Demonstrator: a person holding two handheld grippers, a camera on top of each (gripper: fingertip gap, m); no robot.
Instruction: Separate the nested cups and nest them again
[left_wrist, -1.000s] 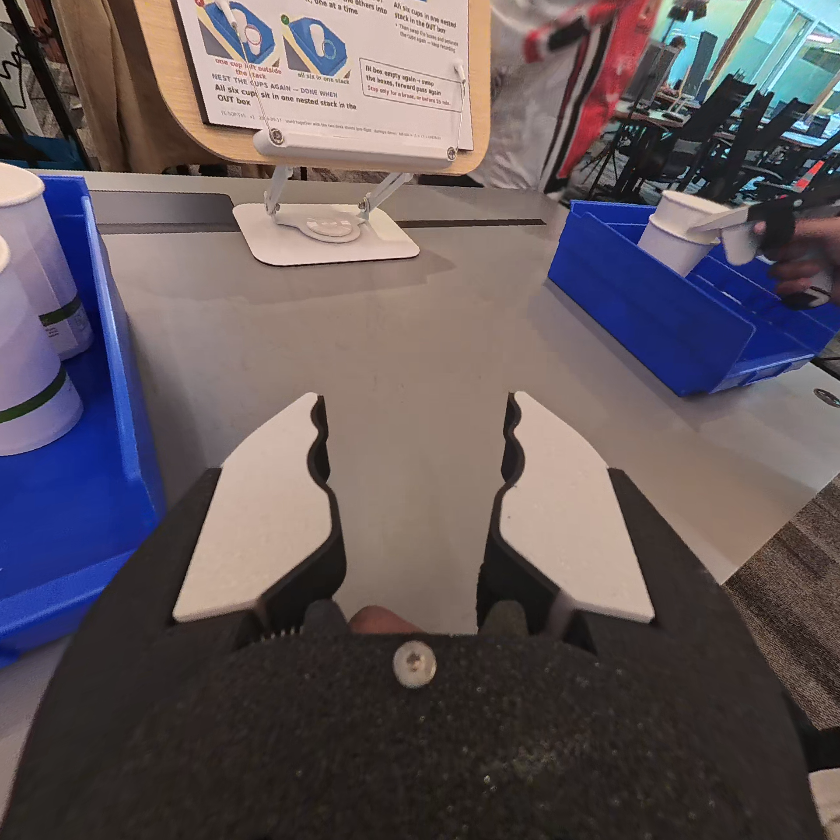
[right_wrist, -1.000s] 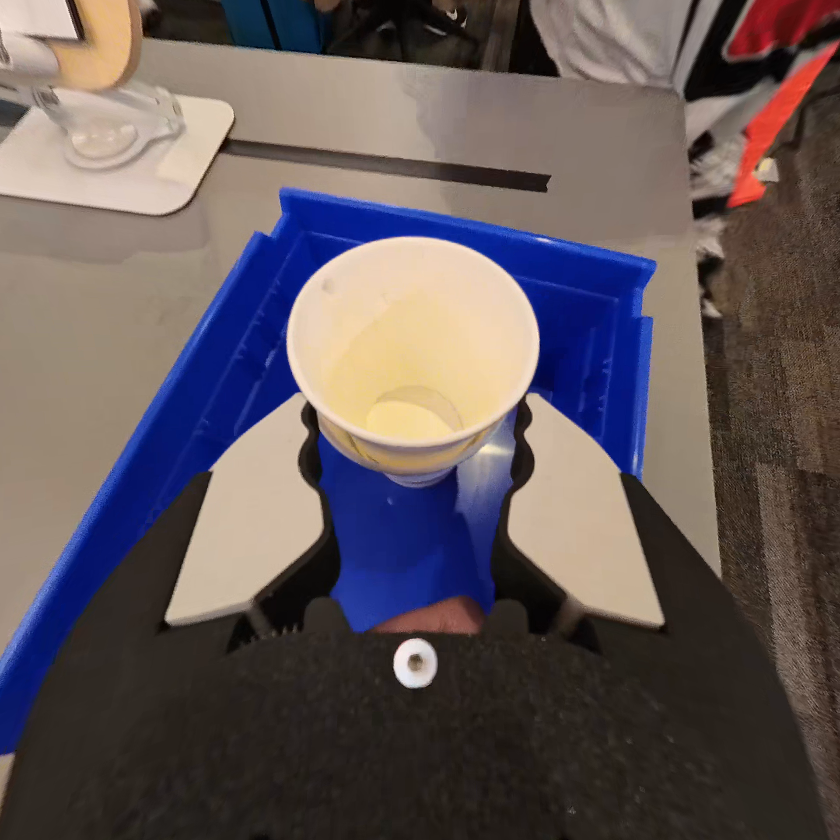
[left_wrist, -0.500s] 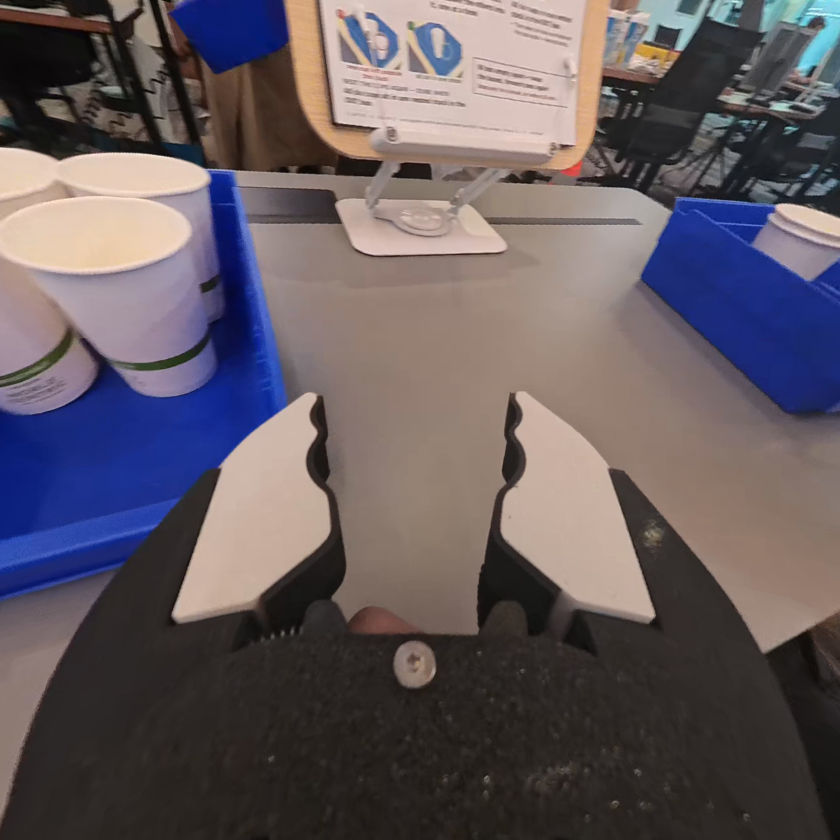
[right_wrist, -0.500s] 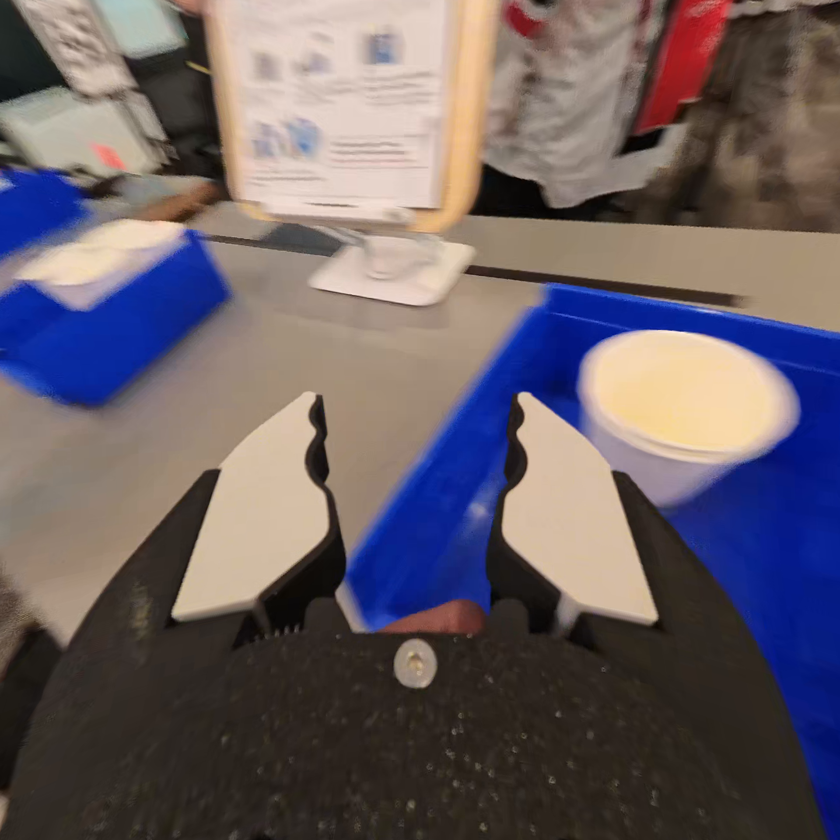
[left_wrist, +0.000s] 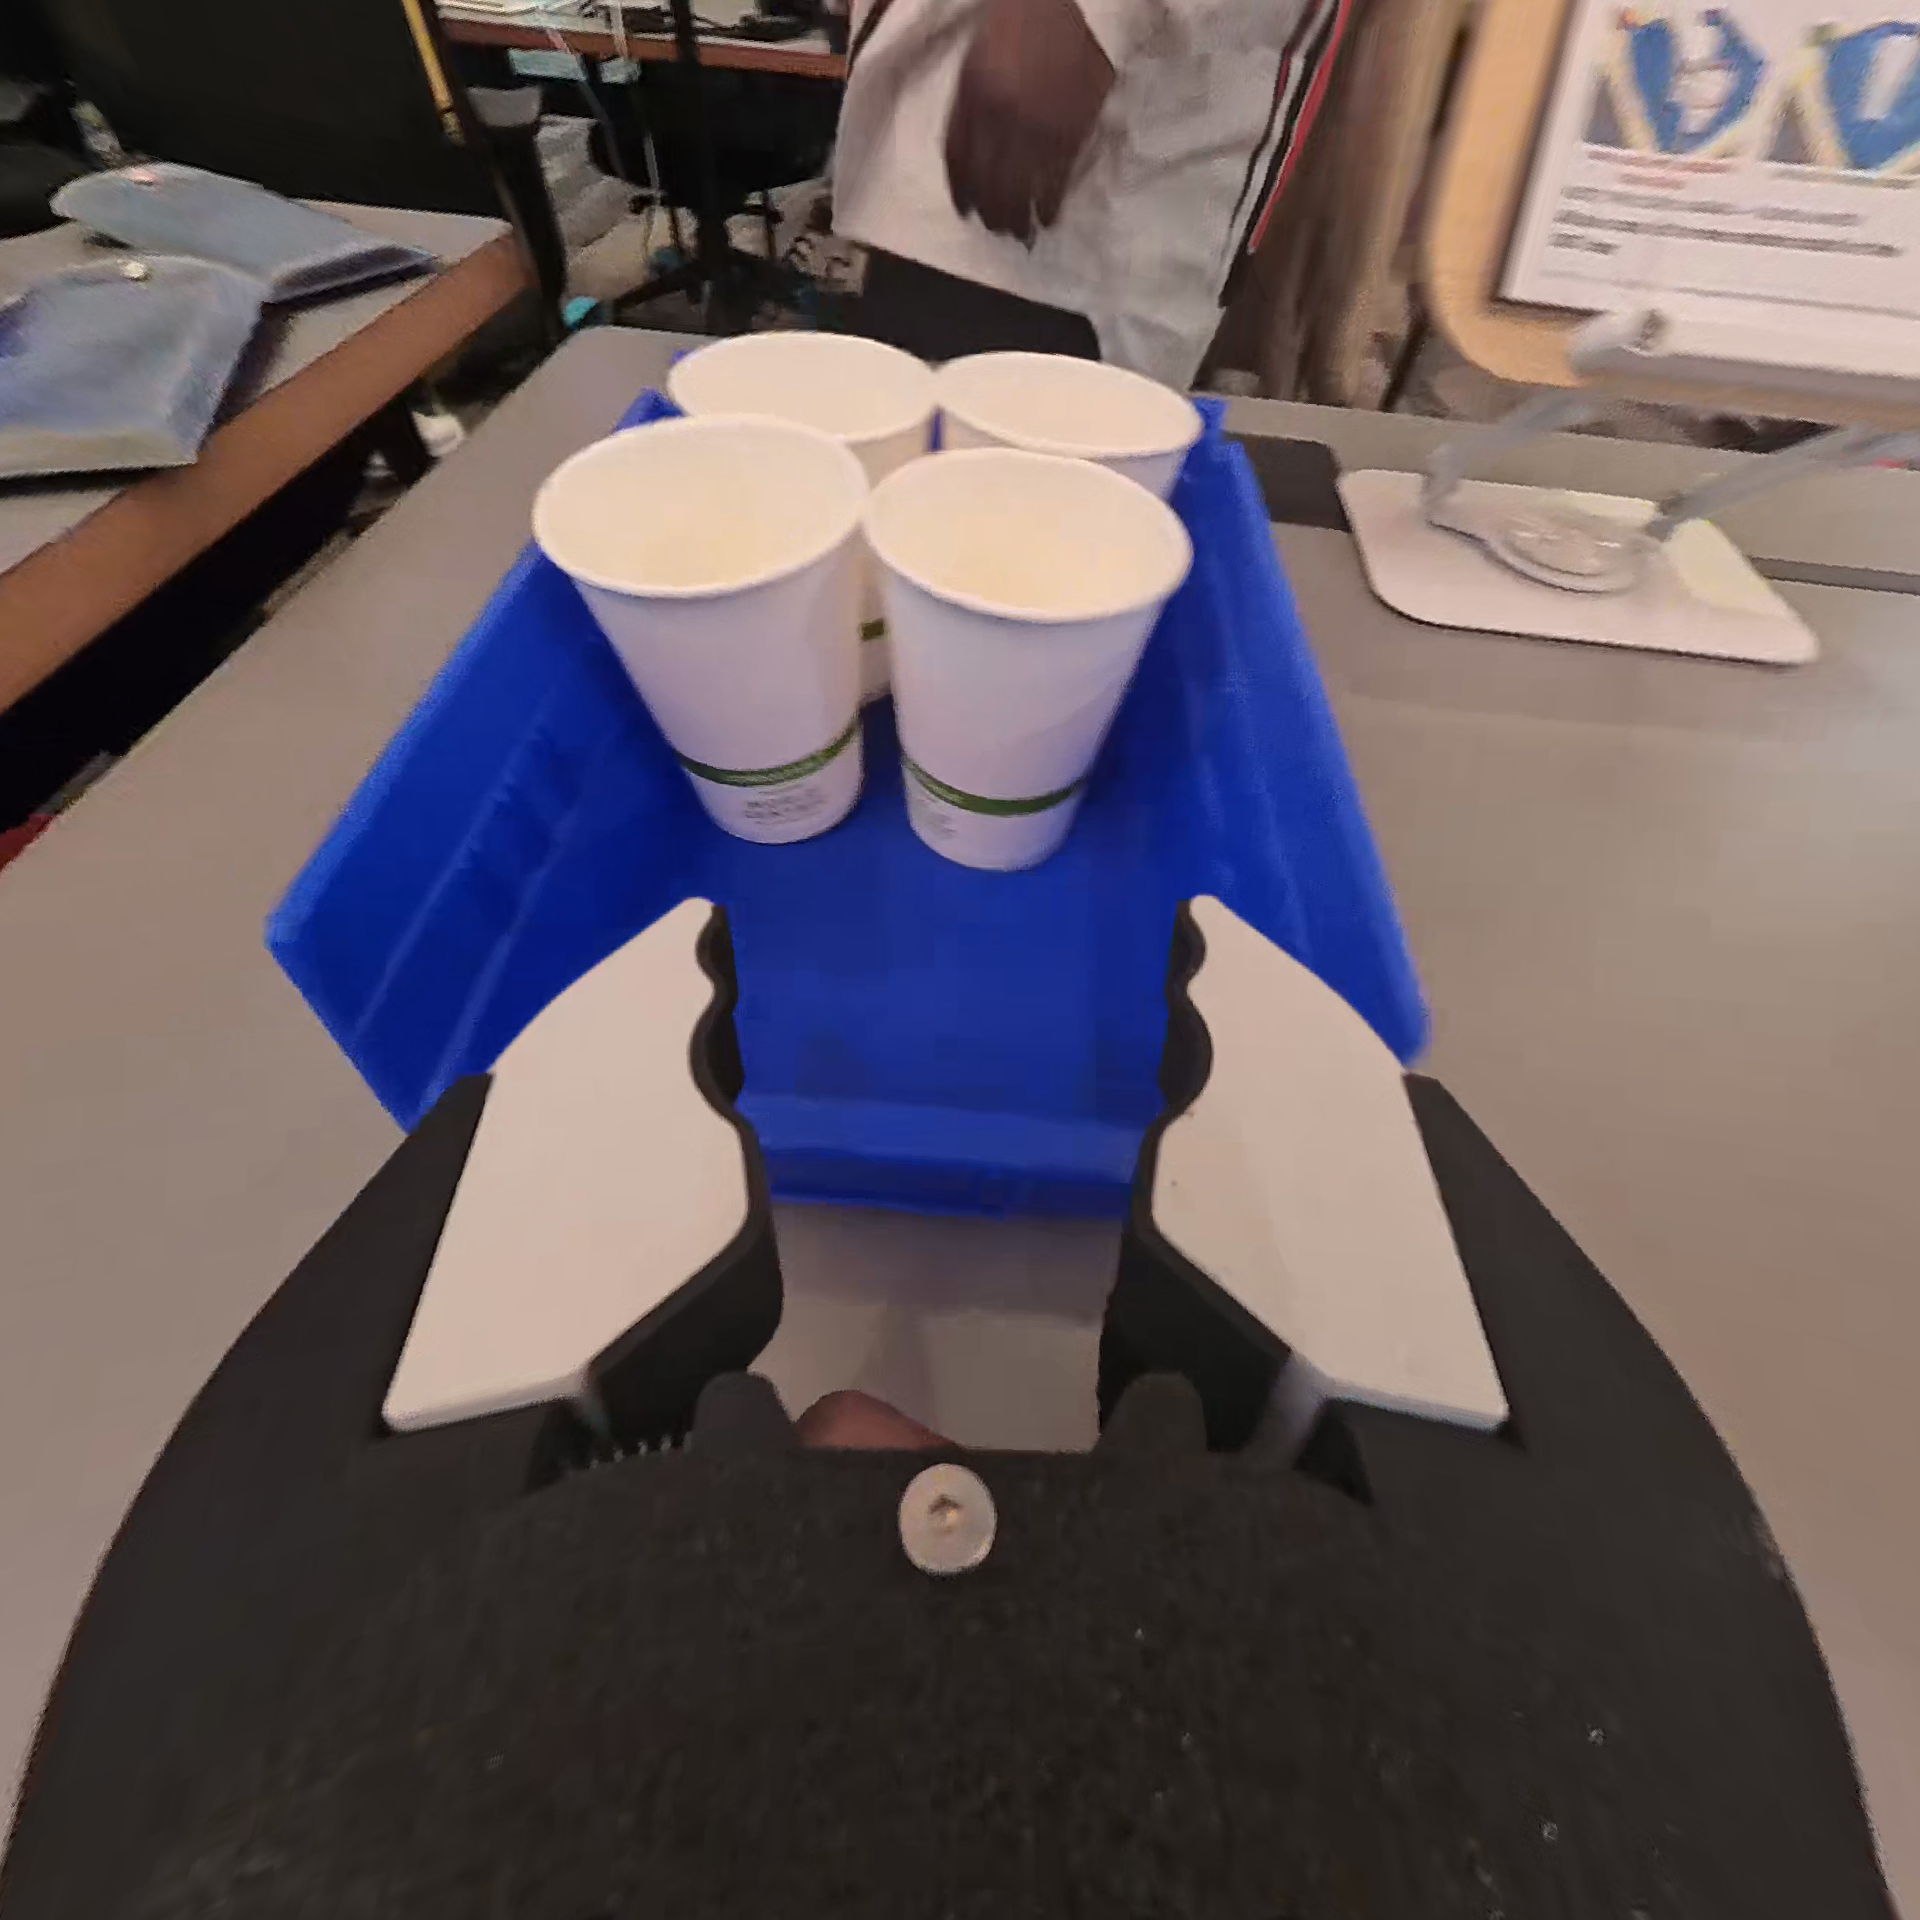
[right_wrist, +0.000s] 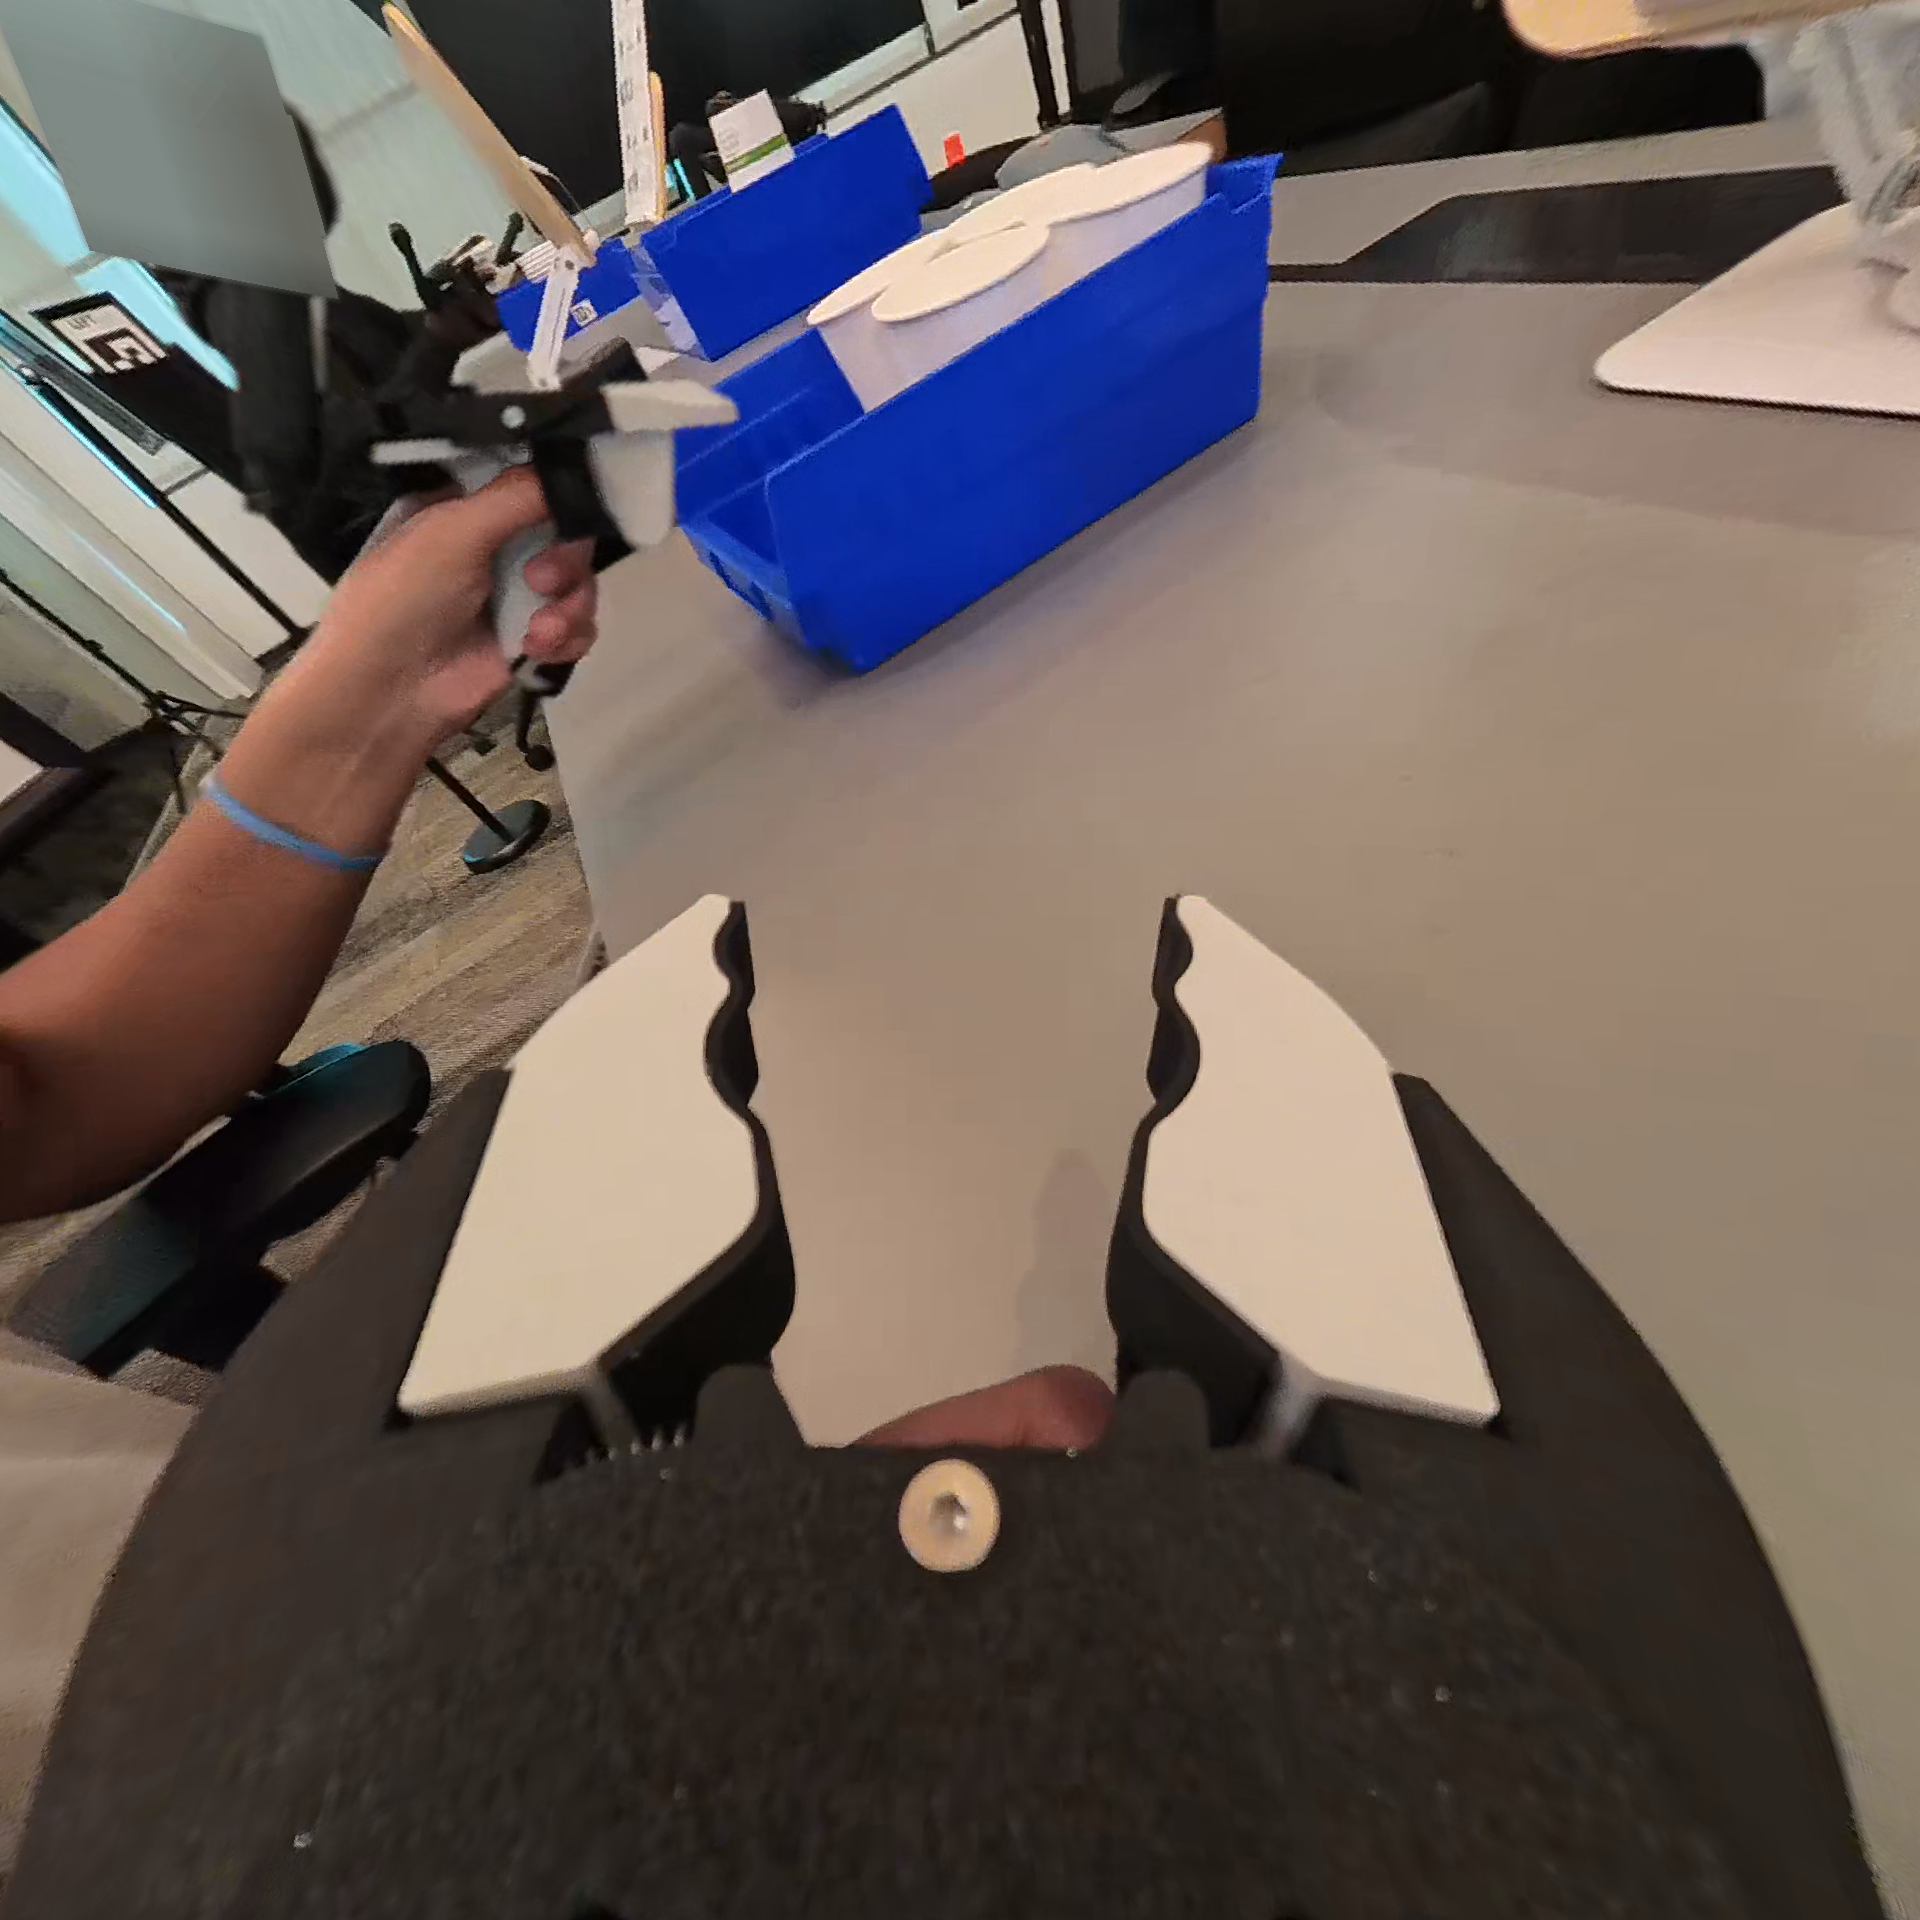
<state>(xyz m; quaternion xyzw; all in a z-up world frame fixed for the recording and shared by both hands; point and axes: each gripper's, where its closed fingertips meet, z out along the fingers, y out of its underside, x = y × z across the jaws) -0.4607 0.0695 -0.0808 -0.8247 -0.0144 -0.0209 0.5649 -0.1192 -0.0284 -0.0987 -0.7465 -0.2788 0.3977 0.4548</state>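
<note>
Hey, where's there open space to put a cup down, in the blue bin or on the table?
Inside the blue bin, the near half of the floor is bare, between the two front cups and the low front wall. The far half is crowded by four cups standing rim to rim. The grey table is bare between the bin and the white stand base.

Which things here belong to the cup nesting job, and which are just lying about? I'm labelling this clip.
Job: four paper cups, standing apart in the blue bin; left gripper and right gripper, both open and empty.

Lying about: instruction board on its white stand; blue bags on the side table; farther blue bins.
</note>
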